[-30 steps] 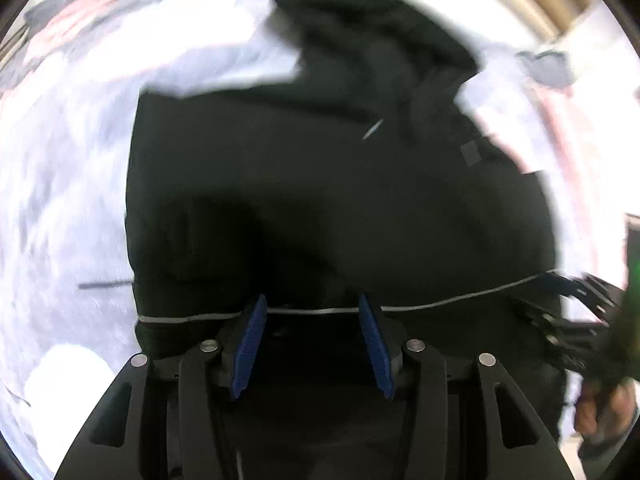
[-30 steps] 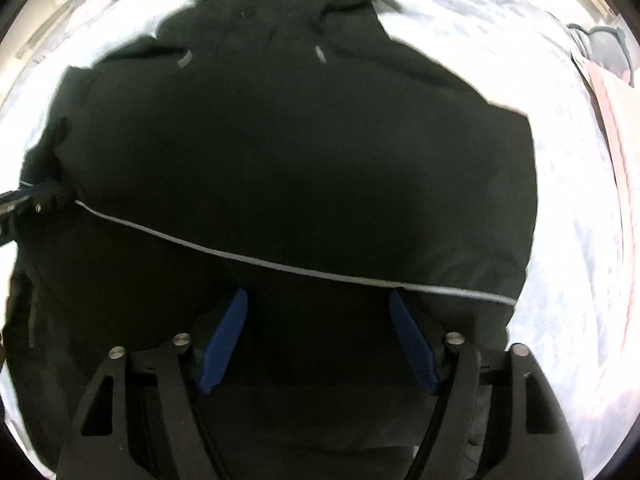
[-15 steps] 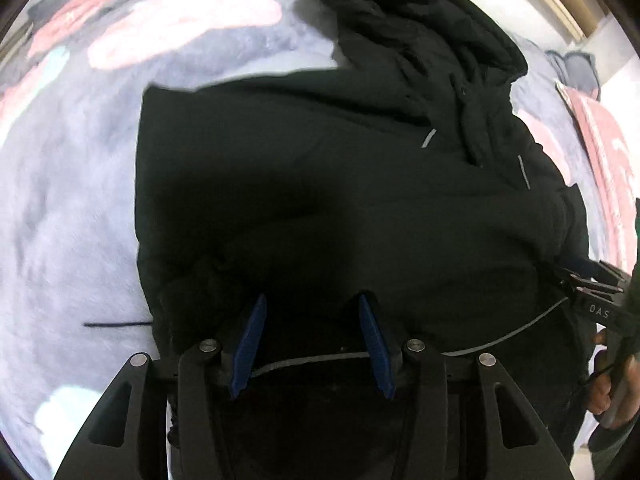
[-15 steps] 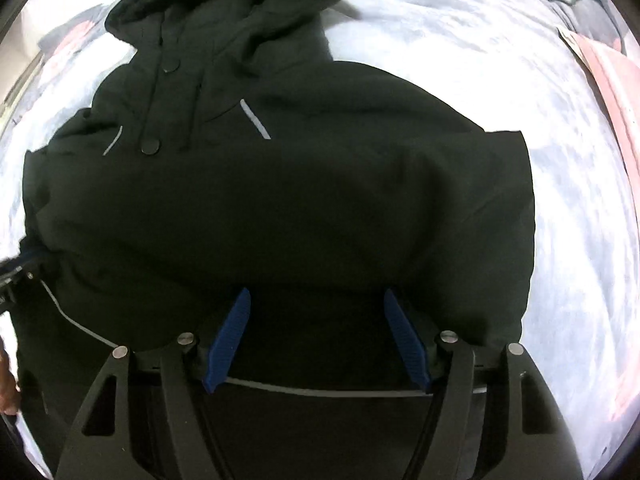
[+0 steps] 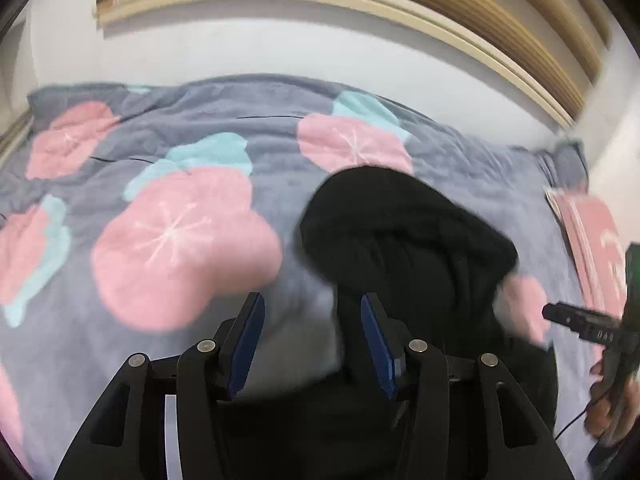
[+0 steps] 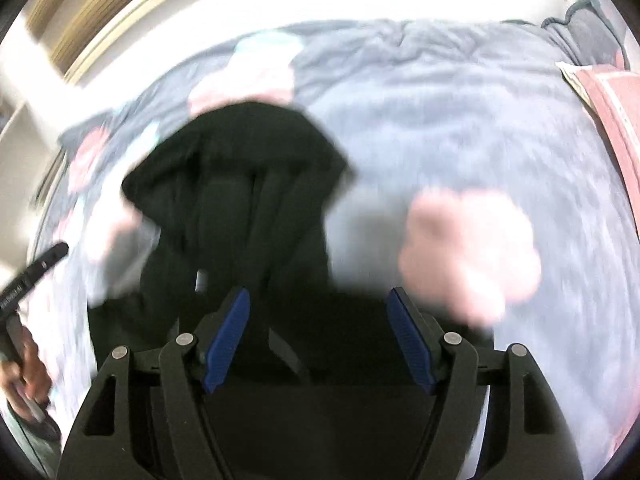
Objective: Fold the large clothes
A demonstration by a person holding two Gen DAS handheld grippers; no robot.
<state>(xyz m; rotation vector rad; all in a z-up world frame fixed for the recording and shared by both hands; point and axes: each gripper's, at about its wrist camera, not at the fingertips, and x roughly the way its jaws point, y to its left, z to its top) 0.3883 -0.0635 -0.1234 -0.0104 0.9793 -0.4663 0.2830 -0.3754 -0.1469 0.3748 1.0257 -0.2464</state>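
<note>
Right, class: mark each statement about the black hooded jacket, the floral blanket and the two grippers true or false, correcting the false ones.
1. The black hooded jacket lies on a grey blanket with pink flowers. True.
2. The left gripper is clamped shut. False: its blue pads stand apart.
3. The right gripper has blue pads. True.
4. The jacket is red. False: it is black.
5. A hand shows in the right wrist view. True.

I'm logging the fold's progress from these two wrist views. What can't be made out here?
- Black jacket body: left wrist view, hidden behind the left gripper; only its hood shows.
- Same in the right wrist view, behind the right gripper.
- Blanket pattern: motion-blurred.
- Whether either gripper's pads pinch fabric: unclear.
</note>
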